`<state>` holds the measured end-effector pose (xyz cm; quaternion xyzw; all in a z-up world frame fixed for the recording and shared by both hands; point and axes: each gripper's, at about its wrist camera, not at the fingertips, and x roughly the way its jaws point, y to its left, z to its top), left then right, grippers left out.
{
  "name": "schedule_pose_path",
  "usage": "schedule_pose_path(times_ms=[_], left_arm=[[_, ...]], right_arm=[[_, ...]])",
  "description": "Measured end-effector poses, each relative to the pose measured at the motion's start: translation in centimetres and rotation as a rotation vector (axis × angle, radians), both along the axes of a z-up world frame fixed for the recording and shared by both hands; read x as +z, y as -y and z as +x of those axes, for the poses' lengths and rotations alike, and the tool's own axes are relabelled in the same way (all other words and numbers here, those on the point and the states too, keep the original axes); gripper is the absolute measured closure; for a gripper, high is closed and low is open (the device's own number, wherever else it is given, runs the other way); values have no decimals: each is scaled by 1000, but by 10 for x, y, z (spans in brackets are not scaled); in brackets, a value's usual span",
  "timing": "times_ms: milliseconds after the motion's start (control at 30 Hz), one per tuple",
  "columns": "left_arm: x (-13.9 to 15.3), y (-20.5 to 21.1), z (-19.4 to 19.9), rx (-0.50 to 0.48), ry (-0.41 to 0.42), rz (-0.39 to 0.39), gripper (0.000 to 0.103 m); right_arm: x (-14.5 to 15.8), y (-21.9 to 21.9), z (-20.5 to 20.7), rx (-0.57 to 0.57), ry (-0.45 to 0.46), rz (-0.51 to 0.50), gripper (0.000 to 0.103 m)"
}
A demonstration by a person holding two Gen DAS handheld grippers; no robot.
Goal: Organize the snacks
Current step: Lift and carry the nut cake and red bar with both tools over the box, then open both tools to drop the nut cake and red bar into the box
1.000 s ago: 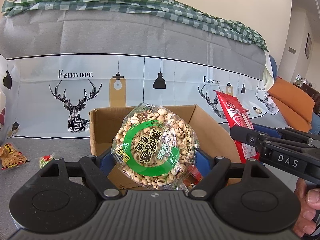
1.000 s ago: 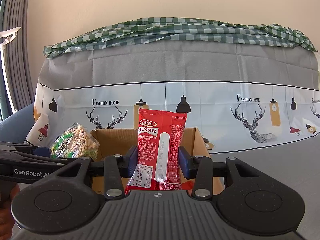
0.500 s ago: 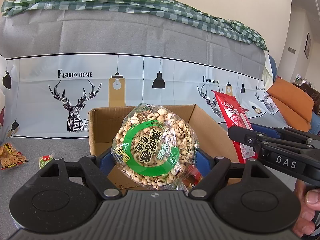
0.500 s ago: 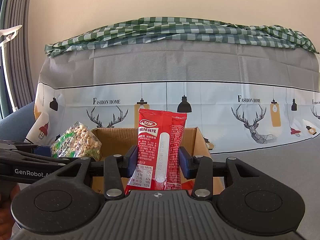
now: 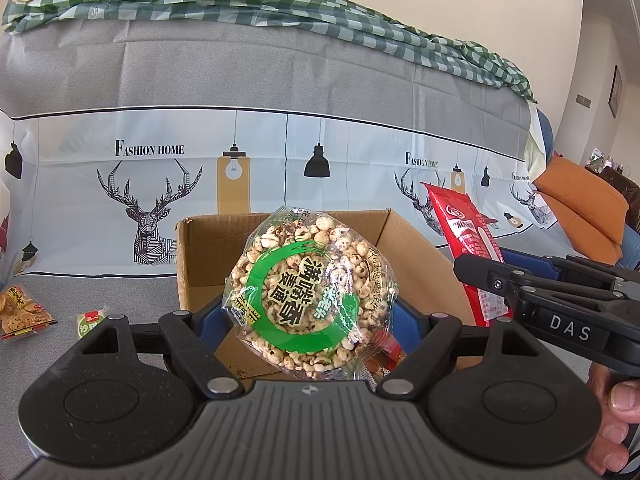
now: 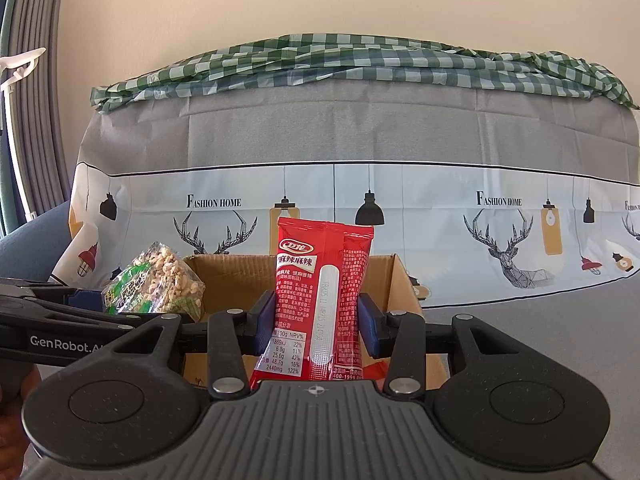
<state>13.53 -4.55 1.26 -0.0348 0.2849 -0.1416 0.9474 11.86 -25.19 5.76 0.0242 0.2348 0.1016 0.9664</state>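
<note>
Snacks go into the cardboard box (image 5: 208, 256), which sits open on the grey surface (image 6: 540, 320) and already seems to hold some packets, contents mostly hidden. Left gripper (image 5: 308, 320) is clamped on the clear puffed-grain bag (image 5: 308, 292) above the box; right gripper (image 6: 318, 316) is closed on the upright red packet (image 6: 324, 276), also over the box opening. Neither is dropped in yet, and a cracker bag (image 5: 22, 312) plus a small green packet (image 5: 91, 320) lie left of the box, so I'd say roughly midway.
</note>
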Motion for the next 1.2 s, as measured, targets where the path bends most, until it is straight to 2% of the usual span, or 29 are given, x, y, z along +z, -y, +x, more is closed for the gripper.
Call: schedule_pose_path(times_ms=[1200], left_arm=[[0,4,0,-14,-1,-5,17]], right_arm=[[0,1,2,4,-3,0,58]])
